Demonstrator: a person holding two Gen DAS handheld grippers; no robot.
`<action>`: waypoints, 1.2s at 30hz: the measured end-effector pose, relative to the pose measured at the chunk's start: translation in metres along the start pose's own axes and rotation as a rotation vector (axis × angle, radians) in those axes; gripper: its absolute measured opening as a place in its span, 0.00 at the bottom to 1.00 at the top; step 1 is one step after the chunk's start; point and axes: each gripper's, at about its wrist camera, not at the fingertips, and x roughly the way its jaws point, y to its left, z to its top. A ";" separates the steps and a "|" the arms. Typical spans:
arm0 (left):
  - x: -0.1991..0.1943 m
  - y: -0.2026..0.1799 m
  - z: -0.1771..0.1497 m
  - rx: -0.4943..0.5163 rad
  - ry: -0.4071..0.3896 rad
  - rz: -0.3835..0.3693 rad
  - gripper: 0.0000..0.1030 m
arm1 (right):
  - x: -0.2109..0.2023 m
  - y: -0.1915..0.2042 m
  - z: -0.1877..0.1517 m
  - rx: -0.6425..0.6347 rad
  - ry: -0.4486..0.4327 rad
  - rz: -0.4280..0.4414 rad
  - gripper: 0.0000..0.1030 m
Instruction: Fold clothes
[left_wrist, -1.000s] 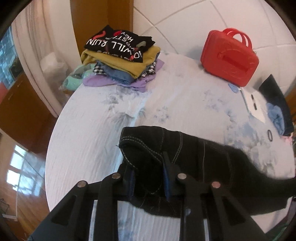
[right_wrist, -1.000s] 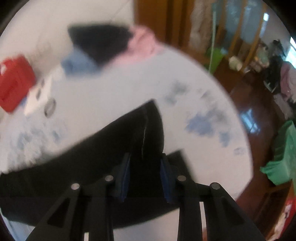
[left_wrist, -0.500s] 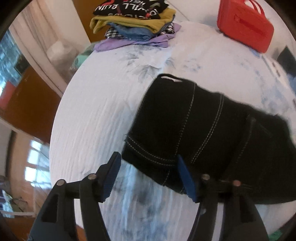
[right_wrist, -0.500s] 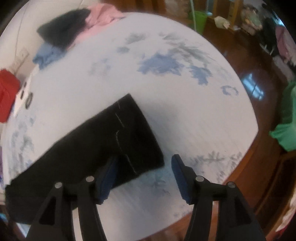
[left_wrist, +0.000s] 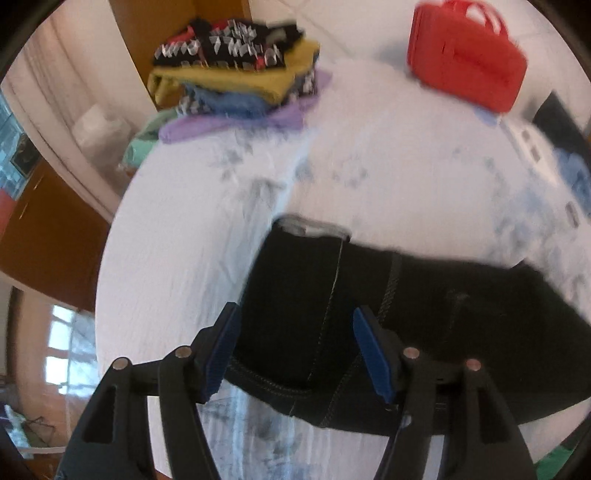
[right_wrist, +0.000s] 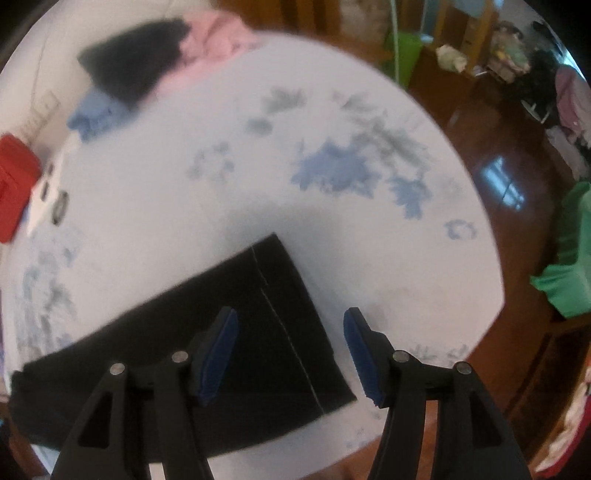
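Note:
A pair of black jeans with pale stitching (left_wrist: 369, 306) lies flat across the near side of a white table with blue prints (left_wrist: 369, 155). My left gripper (left_wrist: 295, 347) is open and empty, hovering over the waist end. My right gripper (right_wrist: 290, 350) is open and empty over the leg hem end of the jeans (right_wrist: 236, 328).
A stack of folded clothes (left_wrist: 236, 70) sits at the far left of the table and a red case (left_wrist: 469, 62) at the far right. A heap of black, pink and blue garments (right_wrist: 147, 66) lies at the far edge. Wooden floor lies beyond the table edge (right_wrist: 491, 236).
Both grippers held the jeans a second ago; both have opened and let go, and the jeans now lie flat. Both grippers have drawn back slightly.

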 end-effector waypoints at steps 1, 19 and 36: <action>0.007 0.001 -0.001 -0.008 0.000 0.002 0.61 | 0.006 0.000 0.000 -0.006 0.009 -0.008 0.58; 0.025 -0.026 -0.013 -0.035 -0.064 0.110 0.04 | -0.022 0.006 0.027 -0.036 -0.212 -0.084 0.03; 0.036 -0.010 -0.022 -0.047 -0.014 0.070 0.04 | 0.027 0.002 0.010 -0.074 -0.013 -0.062 0.63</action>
